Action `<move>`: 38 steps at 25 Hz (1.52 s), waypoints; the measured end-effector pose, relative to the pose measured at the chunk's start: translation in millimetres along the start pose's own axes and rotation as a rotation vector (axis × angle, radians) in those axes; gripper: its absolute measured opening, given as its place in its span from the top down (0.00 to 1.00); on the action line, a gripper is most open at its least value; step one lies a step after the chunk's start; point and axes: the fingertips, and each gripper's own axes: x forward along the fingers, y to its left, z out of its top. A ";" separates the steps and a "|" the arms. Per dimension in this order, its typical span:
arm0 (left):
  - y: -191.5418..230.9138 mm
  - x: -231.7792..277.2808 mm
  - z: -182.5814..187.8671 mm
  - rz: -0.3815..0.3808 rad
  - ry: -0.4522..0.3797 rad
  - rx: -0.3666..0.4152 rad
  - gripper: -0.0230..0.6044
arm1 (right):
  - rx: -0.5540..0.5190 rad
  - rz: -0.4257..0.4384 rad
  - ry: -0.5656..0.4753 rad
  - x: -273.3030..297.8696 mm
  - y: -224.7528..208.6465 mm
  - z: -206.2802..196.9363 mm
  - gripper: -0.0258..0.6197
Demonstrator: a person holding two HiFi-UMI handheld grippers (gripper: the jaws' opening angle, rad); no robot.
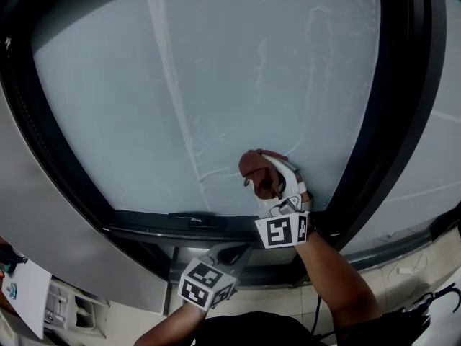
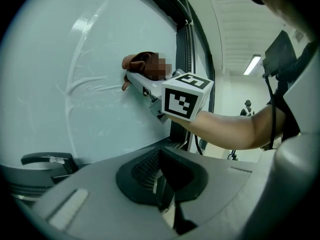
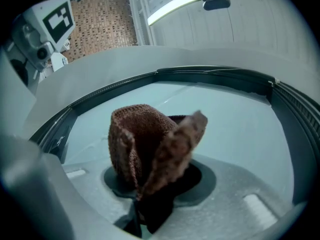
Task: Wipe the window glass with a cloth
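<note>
Pressing the brown cloth (image 1: 258,173) against the lower part of the window glass (image 1: 216,85), the right claw (image 1: 277,187) is clamped on it; the left claw (image 1: 227,254) hangs lower, by the dark frame (image 1: 166,225), jaws together with nothing between them

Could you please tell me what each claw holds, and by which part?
The right claw pinches the brown cloth by its bunched lower end; the left claw is shut and empty.

Office-like hall: window glass (image 1: 216,85), strip light (image 2: 252,64), tiled floor (image 1: 432,265).
</note>
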 end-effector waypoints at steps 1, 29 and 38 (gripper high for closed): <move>-0.1 0.5 -0.3 -0.001 0.001 -0.001 0.94 | -0.002 0.003 0.002 -1.0 2.5 -2.0 0.77; 2.5 -6.1 -0.9 0.006 -0.010 -0.004 0.94 | 0.099 0.084 0.134 -12.3 27.5 -23.3 0.78; -3.3 -9.2 6.0 -0.007 -0.024 0.012 0.94 | 0.242 0.089 0.055 -11.0 -35.2 24.7 0.77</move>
